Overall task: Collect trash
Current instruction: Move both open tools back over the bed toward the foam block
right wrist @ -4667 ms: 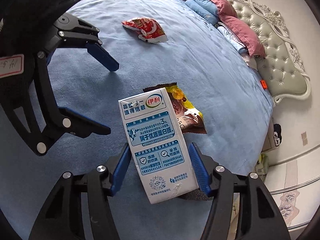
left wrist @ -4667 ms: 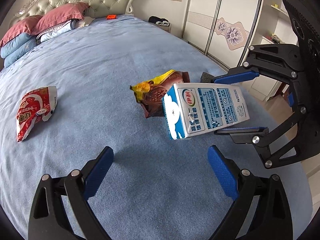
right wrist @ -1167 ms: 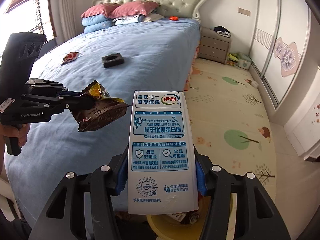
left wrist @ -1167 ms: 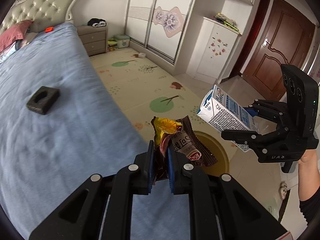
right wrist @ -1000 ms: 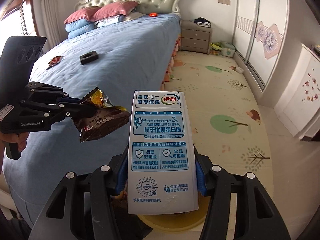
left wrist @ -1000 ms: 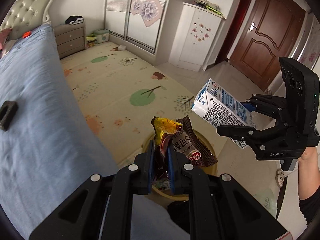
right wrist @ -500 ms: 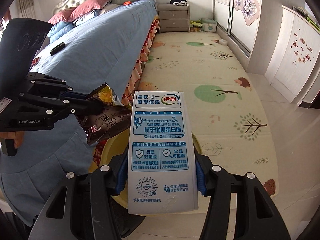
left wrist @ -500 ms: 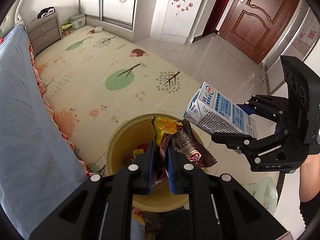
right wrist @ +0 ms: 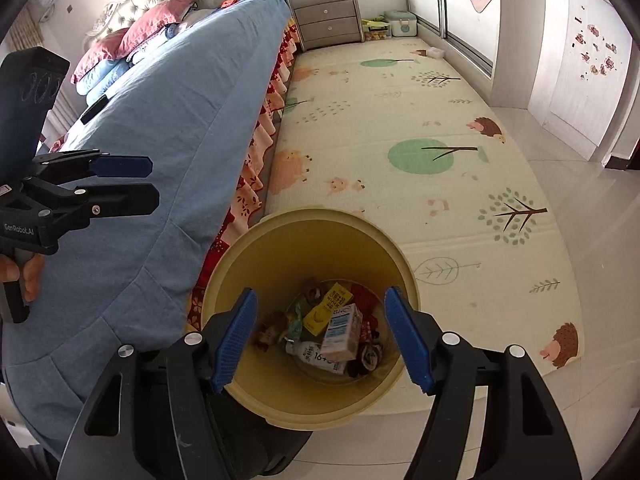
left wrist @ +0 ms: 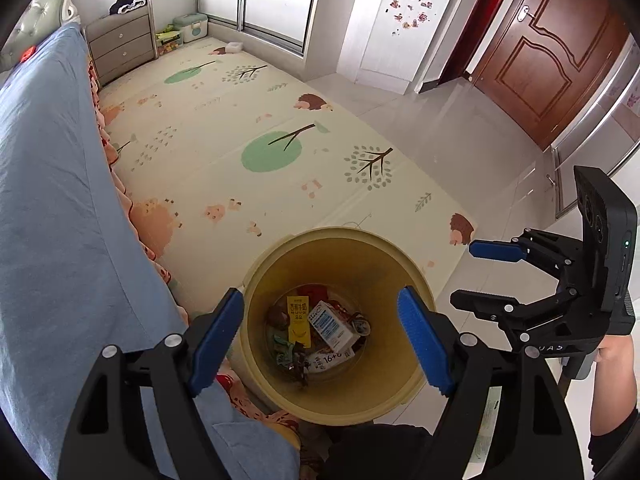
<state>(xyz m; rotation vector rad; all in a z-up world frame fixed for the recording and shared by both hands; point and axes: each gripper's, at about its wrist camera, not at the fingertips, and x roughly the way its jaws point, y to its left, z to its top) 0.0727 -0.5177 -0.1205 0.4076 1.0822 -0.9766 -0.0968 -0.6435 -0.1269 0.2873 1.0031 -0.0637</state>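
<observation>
Grippers left (left wrist: 320, 338) and right (right wrist: 318, 338) above yellow bin (left wrist: 336, 248), jaws opening, empty; milk carton (left wrist: 332, 326) inside

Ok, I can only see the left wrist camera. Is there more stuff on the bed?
Observer: Yes. The right wrist view shows a flat black thing lying on the blue bed.
Operator: Anything else up there?
Observer: Red and blue pillows, piled by the headboard.
Operator: Who's holding my gripper?
Observer: A hand grips the handle of the left gripper, whose opening jaws have nothing between them.
</observation>
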